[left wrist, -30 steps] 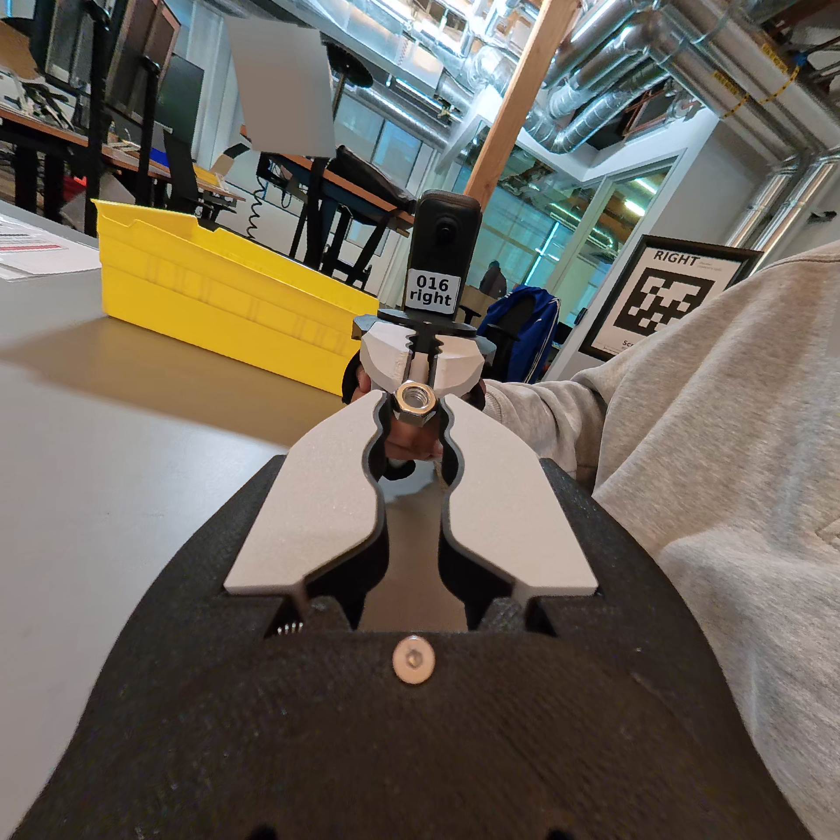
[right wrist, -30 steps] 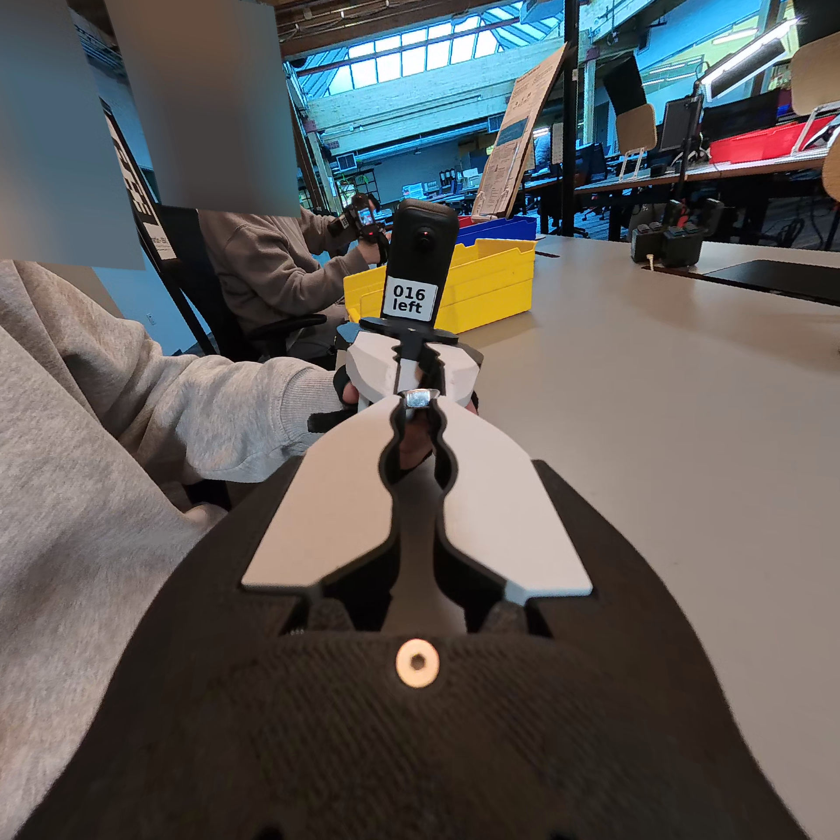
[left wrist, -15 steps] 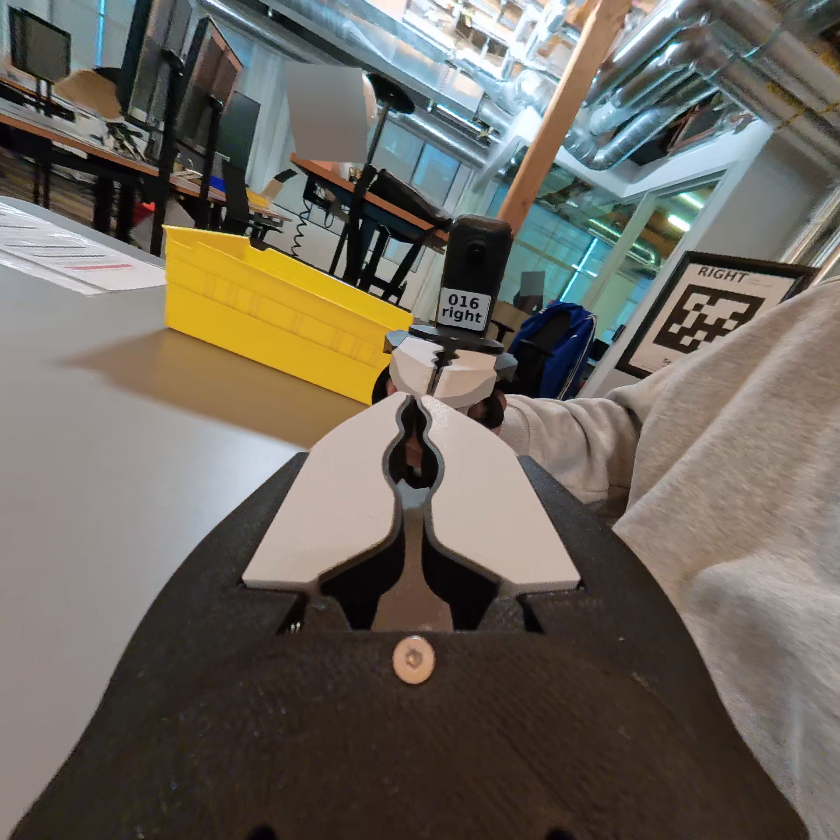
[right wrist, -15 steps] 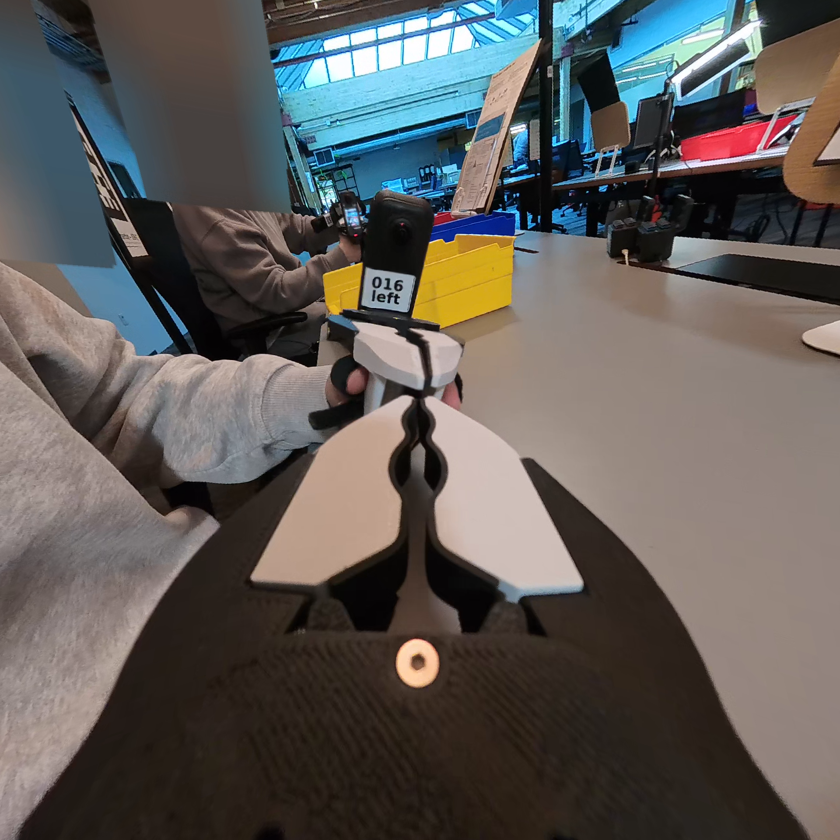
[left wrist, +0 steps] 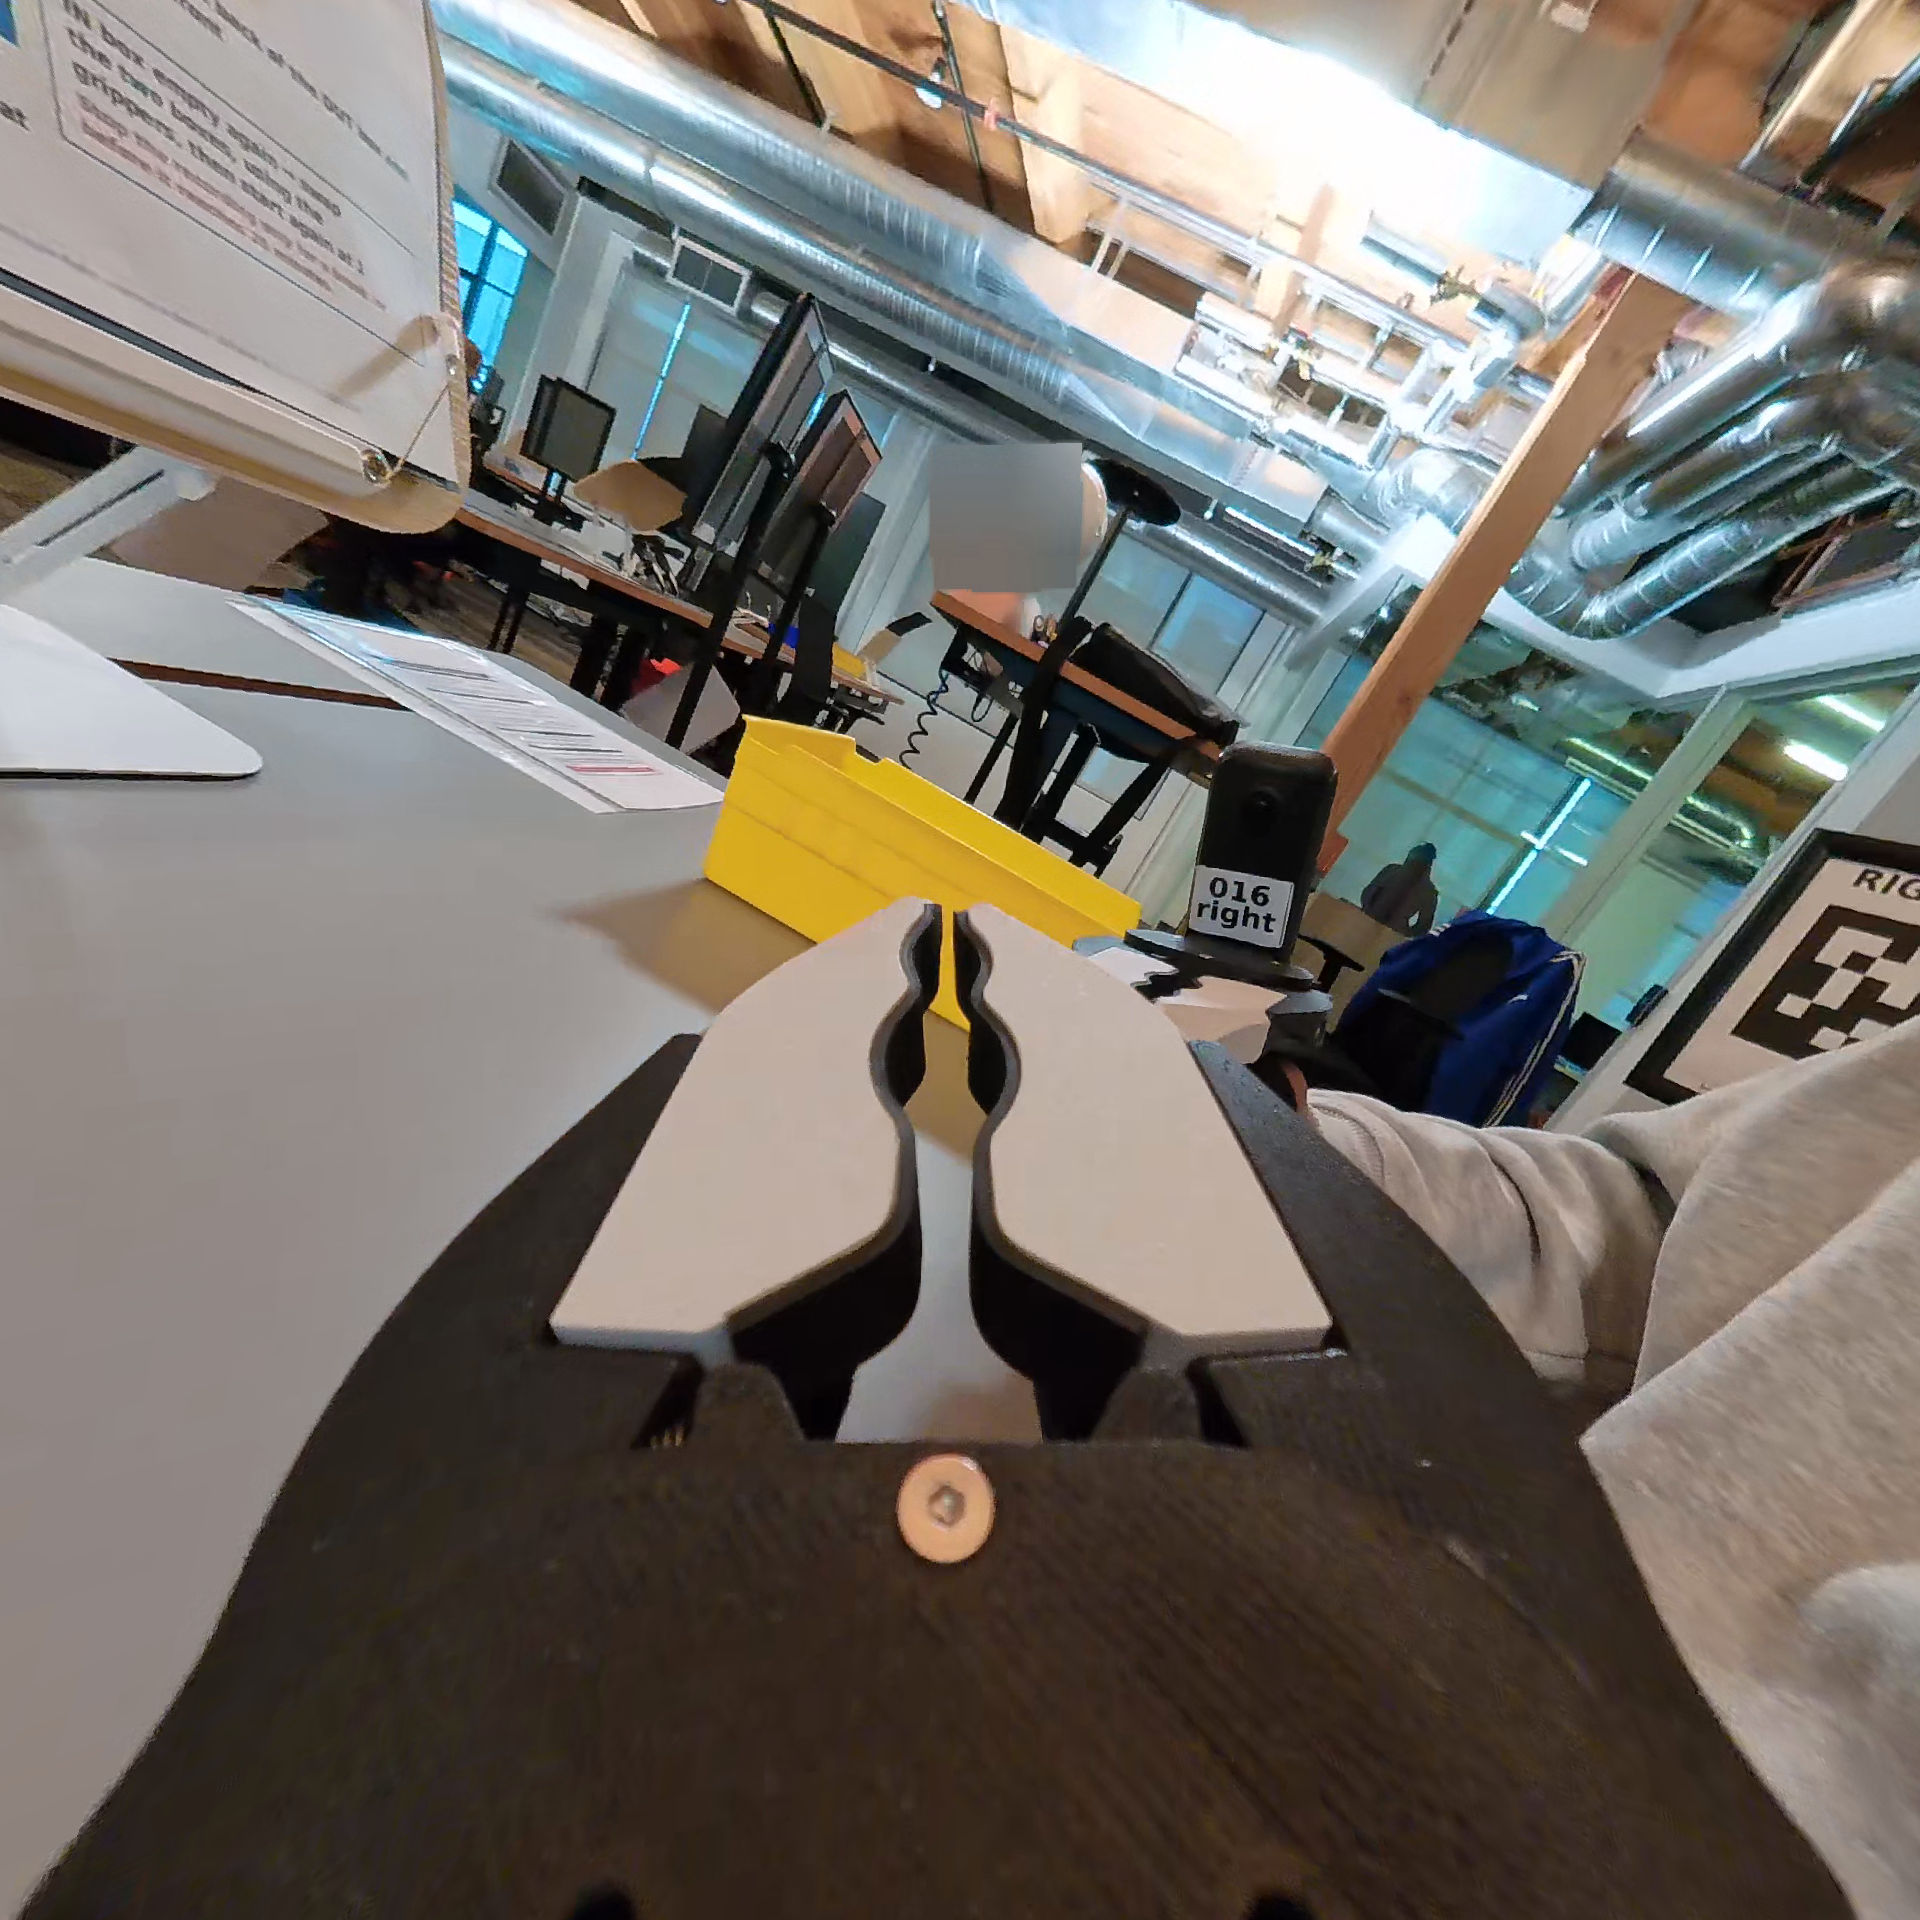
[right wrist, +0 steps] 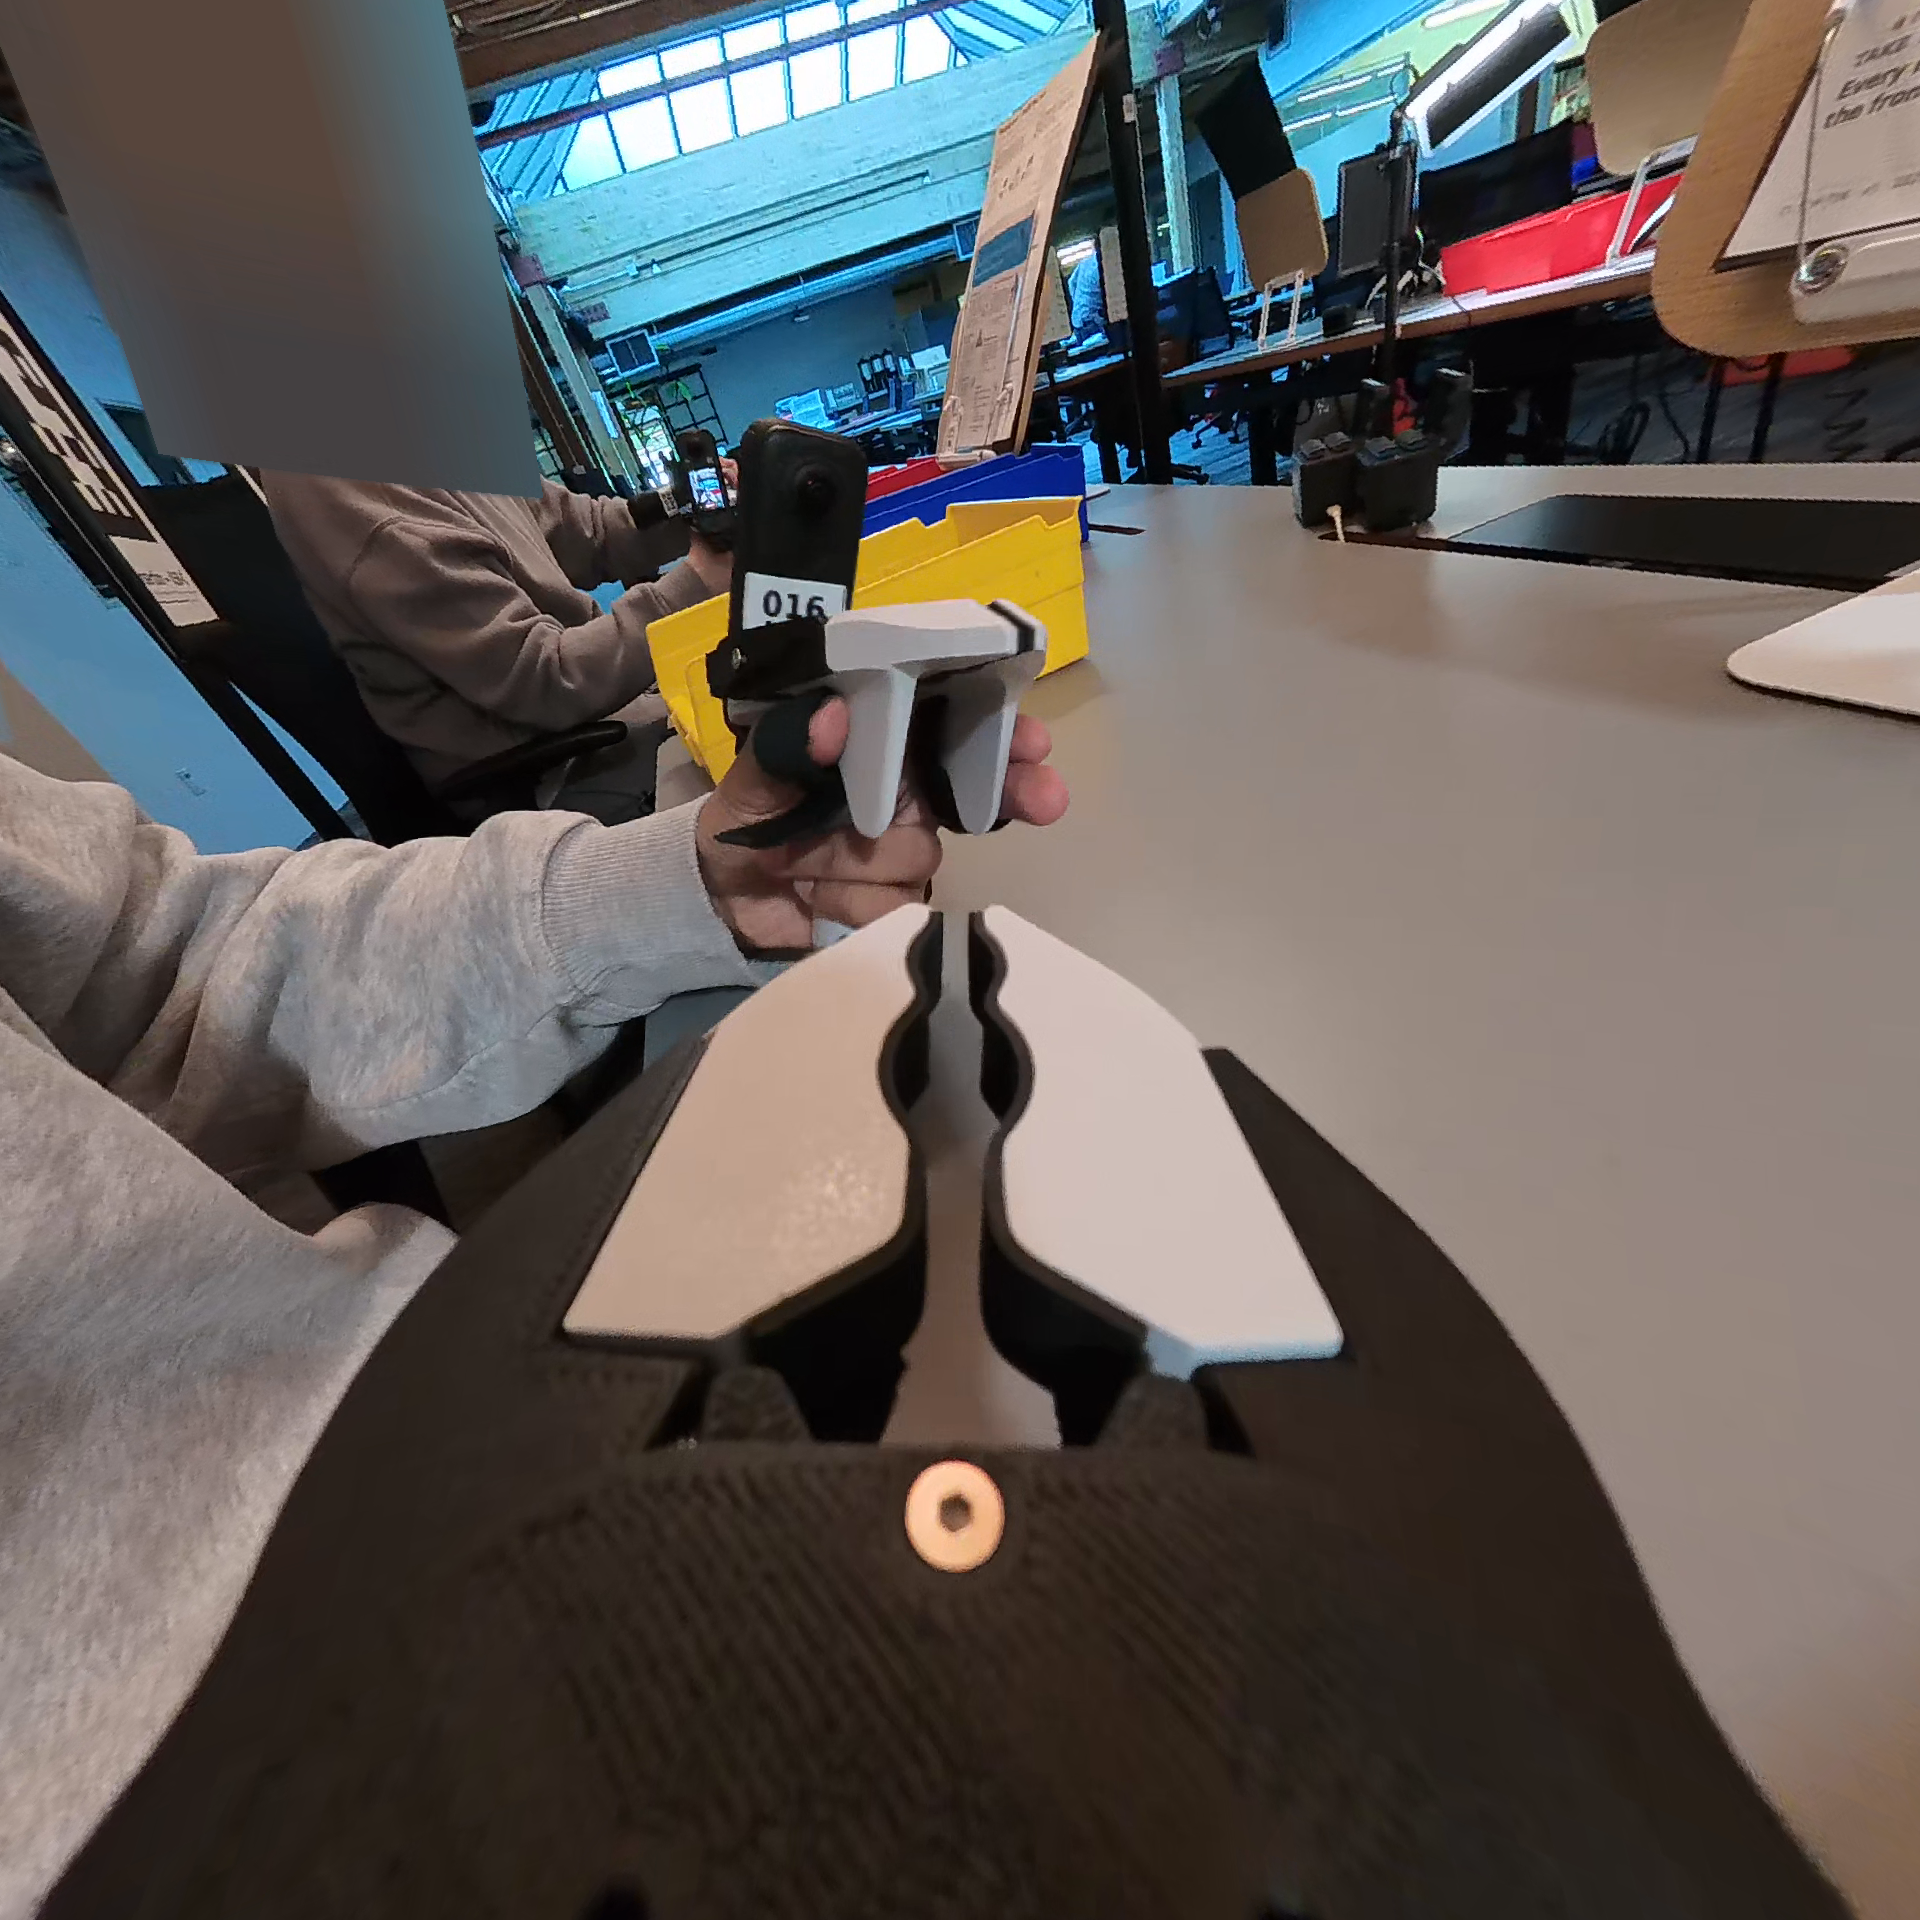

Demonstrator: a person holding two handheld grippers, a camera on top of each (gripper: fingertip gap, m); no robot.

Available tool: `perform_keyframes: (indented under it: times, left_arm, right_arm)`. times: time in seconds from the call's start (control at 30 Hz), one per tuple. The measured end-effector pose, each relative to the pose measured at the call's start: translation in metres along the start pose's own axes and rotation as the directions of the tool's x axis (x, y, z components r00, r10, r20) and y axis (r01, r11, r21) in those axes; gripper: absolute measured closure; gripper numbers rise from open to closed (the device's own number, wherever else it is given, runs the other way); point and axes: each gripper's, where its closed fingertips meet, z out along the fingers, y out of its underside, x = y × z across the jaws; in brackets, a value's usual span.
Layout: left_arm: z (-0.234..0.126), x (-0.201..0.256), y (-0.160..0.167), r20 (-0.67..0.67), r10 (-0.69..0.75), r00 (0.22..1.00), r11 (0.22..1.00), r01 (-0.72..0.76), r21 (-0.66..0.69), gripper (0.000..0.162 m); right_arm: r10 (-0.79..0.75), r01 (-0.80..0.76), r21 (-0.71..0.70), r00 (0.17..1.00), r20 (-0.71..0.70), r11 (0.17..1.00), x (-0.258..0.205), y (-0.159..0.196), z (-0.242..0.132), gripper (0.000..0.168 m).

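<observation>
Both the left gripper (left wrist: 948, 920) and right gripper (right wrist: 956, 920) have fingers nearly closed, gripping nothing, above the grey table (left wrist: 312, 987).

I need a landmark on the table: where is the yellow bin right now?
In the left wrist view, the yellow bin sits on the grey table just beyond the left gripper, with the right gripper beside it.

A white label (left wrist: 1236, 906) sits on the black camera of my right hand-held gripper (left wrist: 1174, 987), and another (right wrist: 792, 603) on my left one's (right wrist: 920, 717). A printed sheet (left wrist: 499, 717) lies on the far table (left wrist: 312, 1039); a board (left wrist: 208, 208) stands far left, and a patterned square sign (left wrist: 1829, 987) far right.
</observation>
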Motion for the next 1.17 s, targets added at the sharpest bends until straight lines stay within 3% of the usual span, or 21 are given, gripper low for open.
perform_keyframes:
  times: [0.77,0.93,1.03,1.1,1.17]
  left_arm:
    - [0.009,0.027,0.023,-0.069,0.050,0.996,0.994,-0.056,-0.091,0.158]
    - [0.002,0.069,0.038,-0.141,0.061,0.988,0.977,-0.088,-0.192,0.159]
    - [-0.024,0.128,0.065,-0.312,-0.067,0.948,0.876,-0.094,-0.474,0.161]
    - [-0.055,0.157,0.107,-0.322,-0.167,0.932,0.697,-0.119,-0.707,0.157]
    - [-0.087,0.161,0.156,-0.244,-0.149,0.958,0.500,-0.139,-0.855,0.159]
  right_arm:
    - [0.051,-0.051,0.004,0.999,0.000,0.999,-0.004,0.002,-0.003,0.161]
    - [0.065,-0.065,0.018,0.998,0.013,0.998,-0.016,0.003,-0.007,0.161]
    - [0.055,-0.055,0.012,0.998,0.015,0.998,-0.026,0.006,-0.010,0.161]
    - [0.039,-0.040,0.012,0.999,0.020,0.999,-0.033,0.007,-0.011,0.161]
    - [0.025,-0.025,0.007,0.999,0.030,1.000,-0.040,0.008,-0.011,0.161]
